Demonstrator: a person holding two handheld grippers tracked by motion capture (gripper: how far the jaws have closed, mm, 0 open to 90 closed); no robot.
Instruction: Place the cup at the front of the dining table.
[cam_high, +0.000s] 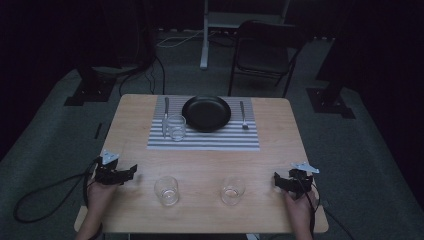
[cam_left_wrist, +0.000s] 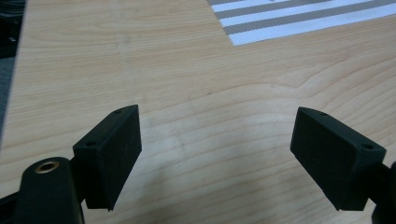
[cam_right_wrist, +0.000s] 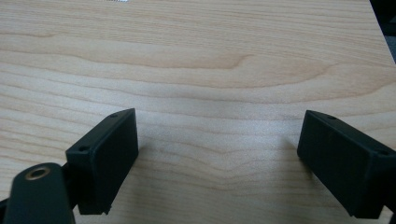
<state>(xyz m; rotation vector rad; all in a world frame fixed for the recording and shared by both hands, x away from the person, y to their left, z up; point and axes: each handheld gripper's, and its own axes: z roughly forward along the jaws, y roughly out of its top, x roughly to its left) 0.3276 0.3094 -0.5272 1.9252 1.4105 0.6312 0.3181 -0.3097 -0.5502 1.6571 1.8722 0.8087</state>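
My left gripper (cam_high: 131, 171) hovers over the near left corner of the wooden table (cam_high: 280, 150), held by a hand. In the left gripper view its black jaws (cam_left_wrist: 217, 116) stand wide apart over bare wood, so it is open and holds nothing. My right gripper (cam_high: 276, 179) sits at the near right, also open and holding nothing (cam_right_wrist: 219, 116). Two clear glasses, one to the left (cam_high: 166, 190) and one to the right (cam_high: 233, 190), stand between the grippers near the front edge. Farther back, a striped placemat (cam_high: 200, 141) (cam_left_wrist: 303, 18) carries a black plate (cam_high: 206, 113), a third glass (cam_high: 176, 127), a knife (cam_high: 166, 112) and a fork (cam_high: 243, 116).
A dark folding chair (cam_high: 265, 50) stands behind the table. Black stand bases (cam_high: 87, 92) flank it on the grey floor. A cable (cam_high: 45, 192) loops from the left gripper beside the table's left edge.
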